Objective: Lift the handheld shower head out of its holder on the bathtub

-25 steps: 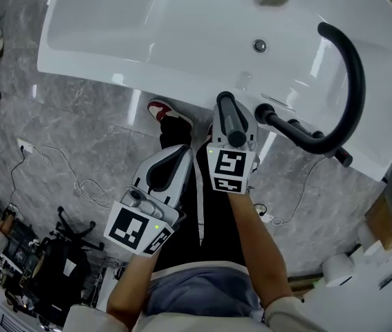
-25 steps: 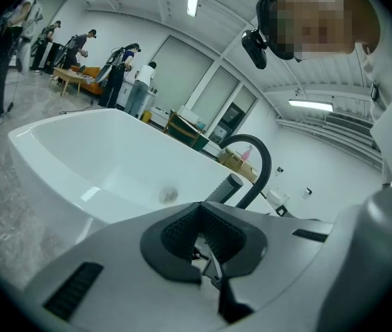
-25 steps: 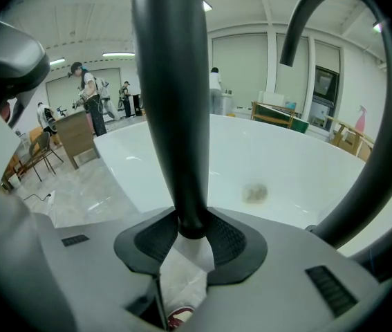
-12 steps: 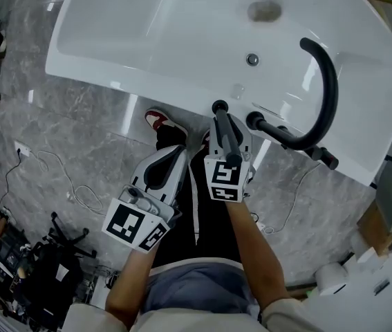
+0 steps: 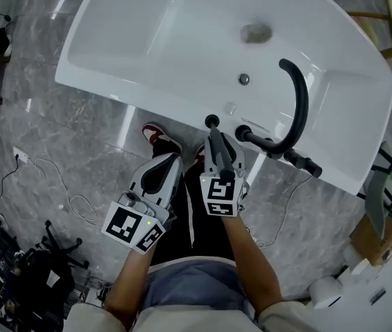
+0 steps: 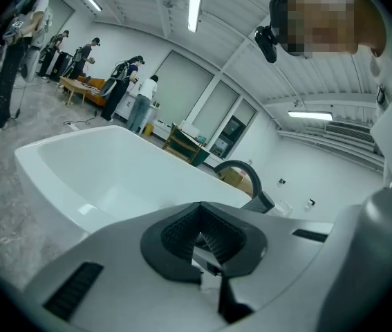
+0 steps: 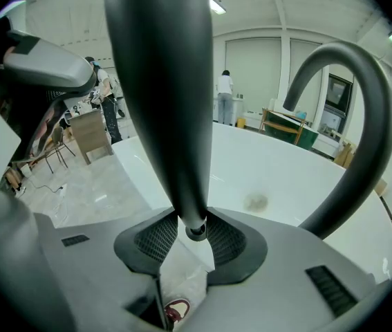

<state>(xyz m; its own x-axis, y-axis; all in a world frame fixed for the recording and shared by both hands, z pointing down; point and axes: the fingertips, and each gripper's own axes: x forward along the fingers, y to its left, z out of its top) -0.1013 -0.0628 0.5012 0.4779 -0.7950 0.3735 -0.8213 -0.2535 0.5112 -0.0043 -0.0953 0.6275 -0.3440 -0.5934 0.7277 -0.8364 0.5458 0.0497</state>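
Shower head (image 5: 214, 134), a slim dark wand, is sitting in the right gripper (image 7: 194, 241), whose jaws are pressing in on its lower end from both sides. An end collar (image 7: 196, 231) is showing right at the pads (image 7: 155, 241). The wand is running in line with the gripper and pointing up and away from the person. Its far tip is hanging over the near rim of the bathtub (image 5: 147, 47), toward the right end. My reading: a hold low on the shaft and along its axis is letting the wand come straight out of a socket without levering against it.

A round socket (image 5: 231, 107) on the near rim, just beyond the wand's tip, may be the holder; I cannot tell for sure. The wand is looking apart from it and from the rim, so the lift is reading as done or nearly so. No hose is showing.

A black curved spout (image 5: 305, 106) is arching over the tub's right end, near the right gripper, and the wand is not touching it. It is crowding that side, so any swing to the right is risking a knock.

The left gripper (image 6: 199, 237) is hovering over the grey marble floor (image 5: 64, 144), short of the tub's near rim, beside the person's leg (image 5: 182, 220). Its jaws are lying together with nothing between them. It is likely parked there because this is a one-handed job.
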